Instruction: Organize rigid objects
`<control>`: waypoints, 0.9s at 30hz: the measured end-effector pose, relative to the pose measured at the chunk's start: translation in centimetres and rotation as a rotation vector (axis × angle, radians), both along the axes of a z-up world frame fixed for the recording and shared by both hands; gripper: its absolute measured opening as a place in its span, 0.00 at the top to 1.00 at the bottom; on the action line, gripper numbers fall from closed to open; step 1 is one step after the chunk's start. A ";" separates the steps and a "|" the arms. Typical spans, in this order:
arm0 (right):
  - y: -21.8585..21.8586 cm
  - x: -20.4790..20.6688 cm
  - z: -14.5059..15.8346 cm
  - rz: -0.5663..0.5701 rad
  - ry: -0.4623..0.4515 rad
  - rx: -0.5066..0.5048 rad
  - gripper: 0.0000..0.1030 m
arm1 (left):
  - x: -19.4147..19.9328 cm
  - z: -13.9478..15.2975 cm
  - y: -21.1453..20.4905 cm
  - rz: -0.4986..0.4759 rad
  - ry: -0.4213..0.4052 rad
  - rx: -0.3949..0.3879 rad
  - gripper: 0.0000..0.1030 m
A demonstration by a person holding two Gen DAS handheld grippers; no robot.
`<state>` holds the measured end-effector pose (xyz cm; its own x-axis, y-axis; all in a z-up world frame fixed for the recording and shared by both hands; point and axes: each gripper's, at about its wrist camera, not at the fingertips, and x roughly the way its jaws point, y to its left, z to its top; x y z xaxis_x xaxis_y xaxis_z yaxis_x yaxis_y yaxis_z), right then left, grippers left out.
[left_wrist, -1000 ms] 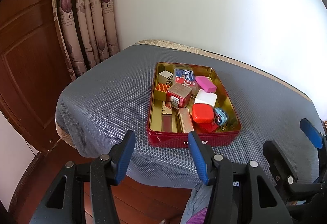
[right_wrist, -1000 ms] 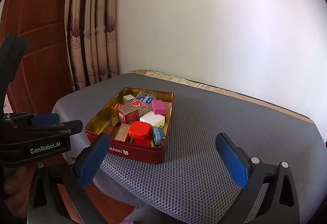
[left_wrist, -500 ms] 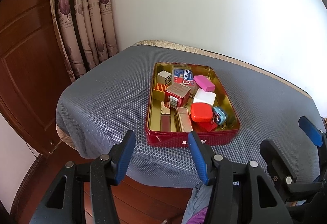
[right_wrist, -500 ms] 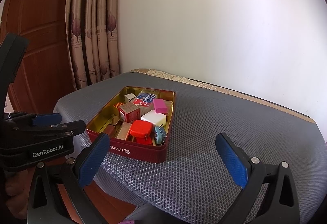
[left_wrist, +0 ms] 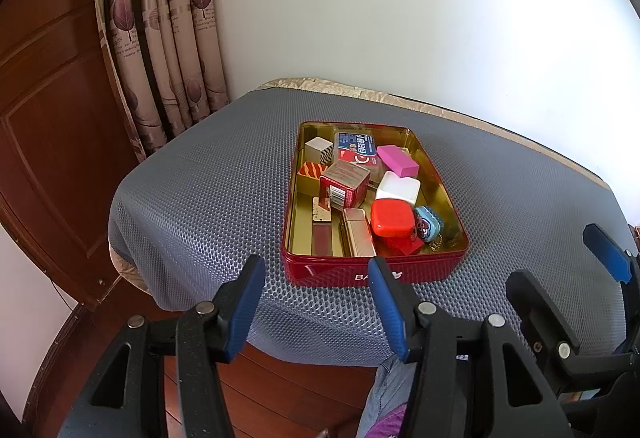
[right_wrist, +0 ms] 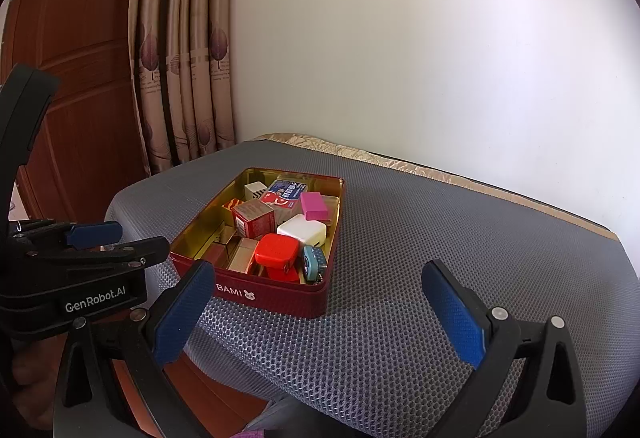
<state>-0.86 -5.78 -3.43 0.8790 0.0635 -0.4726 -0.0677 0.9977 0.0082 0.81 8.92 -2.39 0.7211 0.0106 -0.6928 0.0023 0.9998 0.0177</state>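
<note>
Rigid objects lie jumbled inside a red tin [left_wrist: 374,272] with a gold interior, which rests on the grey mesh-covered table [left_wrist: 208,198], toward its near edge. Contents include a red rounded case [left_wrist: 391,218], a white block [left_wrist: 398,188], a pink block [left_wrist: 397,160], a red carton [left_wrist: 344,184], a small blue charm [left_wrist: 428,224] and a gold bar [left_wrist: 357,232]. Risk assessment: the items overlap and lean on one another, so closing on one piece would probably shift or tip its neighbours; the smooth case may slip from the pads; the tin walls limit finger entry, and a push against the rim could slide the tin on the mesh toward the table edge. The left gripper [left_wrist: 316,302] is spread open and empty, poised at the near wall of the tin, its right finger overlapping the wall in the left wrist view. The right gripper [right_wrist: 320,314] is also spread wide and empty, positioned near and to the right of the tin, over bare mesh. Neither gripper touches any object.
</note>
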 end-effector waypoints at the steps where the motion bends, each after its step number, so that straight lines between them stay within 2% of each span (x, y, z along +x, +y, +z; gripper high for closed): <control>1: 0.0 0.0 0.0 0.000 0.001 0.000 0.01 | 0.0 0.0 0.0 0.000 -0.001 -0.001 0.47; 17: -0.4 0.4 -0.5 -0.008 0.022 0.004 0.01 | 0.1 0.1 0.4 0.001 0.009 0.000 0.47; 27: -0.4 0.5 -0.4 -0.004 0.025 0.000 0.01 | 0.1 -0.1 0.5 0.005 0.007 0.013 0.41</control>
